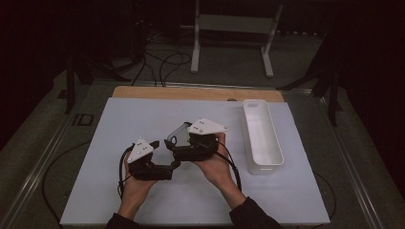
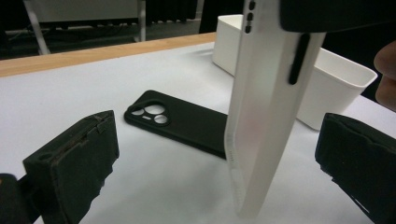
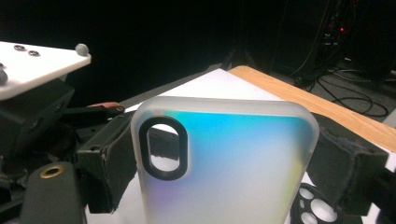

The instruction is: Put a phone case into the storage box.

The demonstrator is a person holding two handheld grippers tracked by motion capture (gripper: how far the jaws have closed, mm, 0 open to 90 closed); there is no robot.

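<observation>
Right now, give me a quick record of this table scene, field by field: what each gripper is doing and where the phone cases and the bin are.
left gripper: jaws open, standing either side of the frosted case, not pressing it
right gripper: holds the frosted case
frosted case: translucent, edge-up above the table
black case: lying flat on the white mat, camera cutouts showing
white bin: at the mat's right side, looks empty
white mat: over a wooden tabletop

Two hands hold black two-jaw grippers close together over the white table (image 1: 143, 114): the left gripper (image 1: 169, 168) low, the right gripper (image 1: 173, 141) raised. A long white plastic tray (image 1: 250, 138) sits rightward.
</observation>
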